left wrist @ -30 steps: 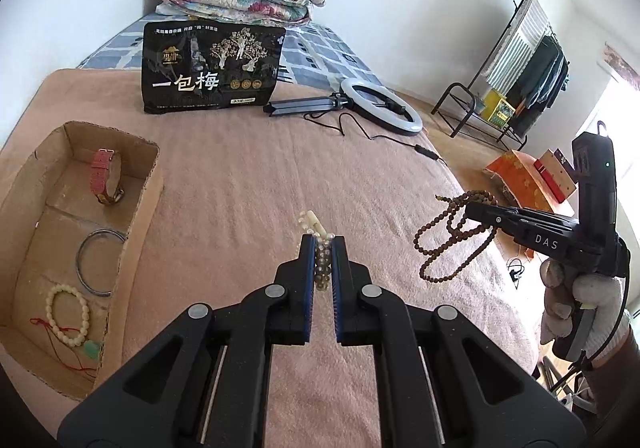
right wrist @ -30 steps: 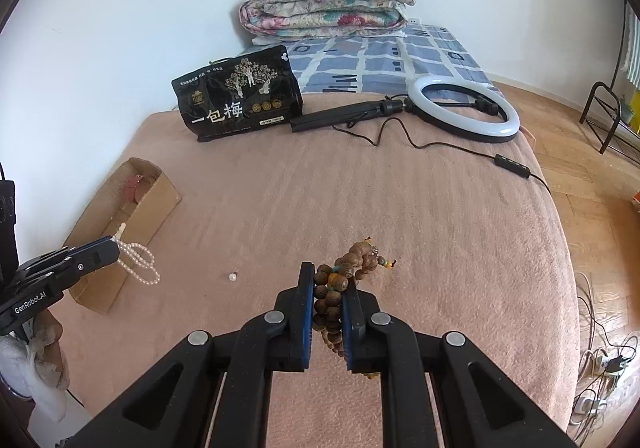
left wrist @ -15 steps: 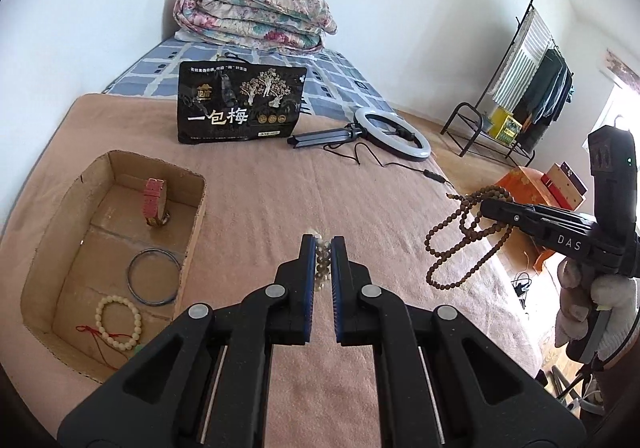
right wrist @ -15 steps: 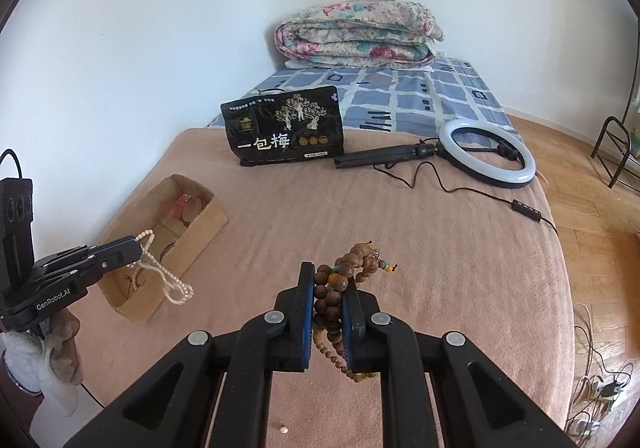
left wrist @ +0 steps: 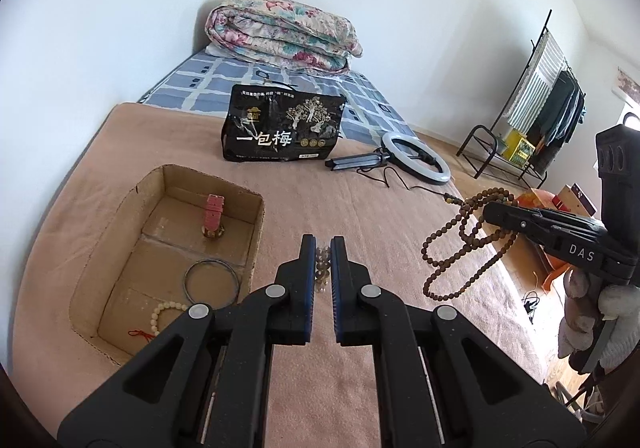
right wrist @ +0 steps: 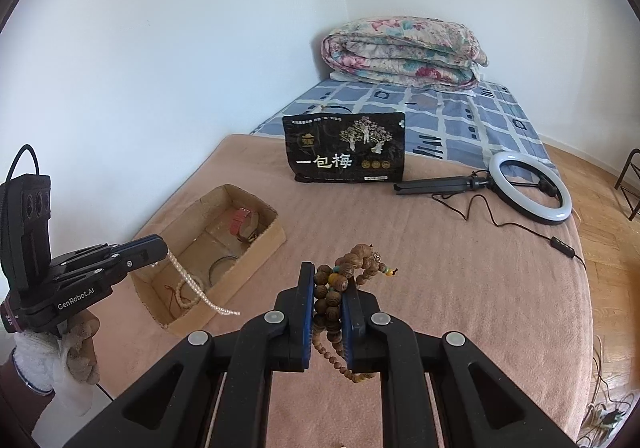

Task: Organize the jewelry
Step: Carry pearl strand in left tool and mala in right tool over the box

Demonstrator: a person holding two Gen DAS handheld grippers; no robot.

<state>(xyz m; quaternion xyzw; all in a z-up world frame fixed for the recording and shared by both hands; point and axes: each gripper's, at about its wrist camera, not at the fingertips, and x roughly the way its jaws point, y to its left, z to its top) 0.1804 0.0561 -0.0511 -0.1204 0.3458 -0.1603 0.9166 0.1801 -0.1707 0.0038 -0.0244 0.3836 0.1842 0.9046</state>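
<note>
Left gripper clamped on a pale bead strand — loose end dangling over the near rim of the cardboard box on the tan bed cover. Right gripper pinched tight on a bundle of brown wooden beads, long loops hanging in the air. Inside the box: pink watch, thin bangle, cream bead bracelet.

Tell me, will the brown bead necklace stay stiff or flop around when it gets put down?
Probably floppy: the brown bead necklace droops in loose loops below the right gripper, so it should pile up in a heap. Its round beads might roll a little, though the string and the fuzzy blanket would likely stop them.
</note>
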